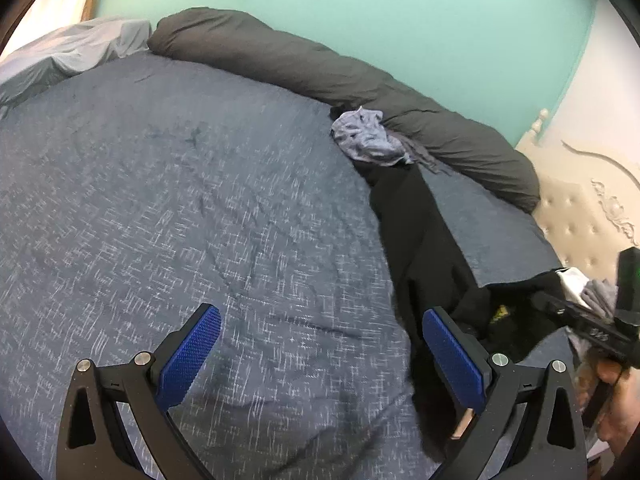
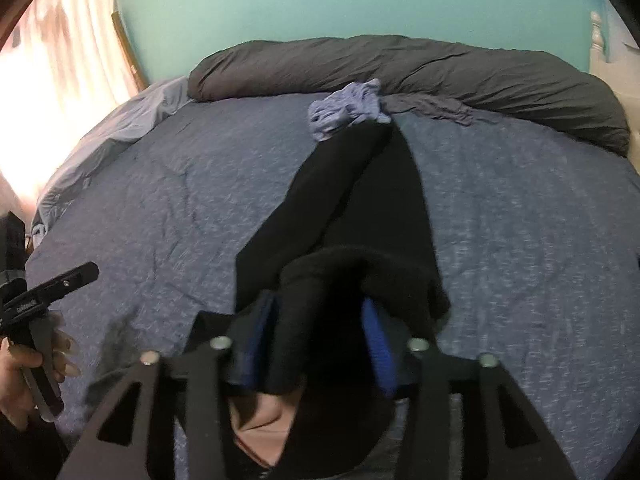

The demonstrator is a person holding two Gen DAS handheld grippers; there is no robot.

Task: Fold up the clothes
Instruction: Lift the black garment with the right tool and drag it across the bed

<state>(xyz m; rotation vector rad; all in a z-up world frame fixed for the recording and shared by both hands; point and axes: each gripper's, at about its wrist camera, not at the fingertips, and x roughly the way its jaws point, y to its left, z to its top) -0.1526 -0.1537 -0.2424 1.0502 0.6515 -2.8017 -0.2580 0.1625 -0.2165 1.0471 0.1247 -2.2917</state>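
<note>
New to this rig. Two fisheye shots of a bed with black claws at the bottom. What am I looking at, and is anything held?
No robot here: a person carries a two-finger gripper in each hand, each with a forward-looking camera. One picture is from the left gripper, one from the right gripper. The left one is open over the blue bedspread, holding nothing. The right one has a fold of the black garment between its blue pads, with gaps beside it, so it looks released. The garment stretches toward a crumpled light blue cloth and a rolled grey duvet along the wall.
</note>
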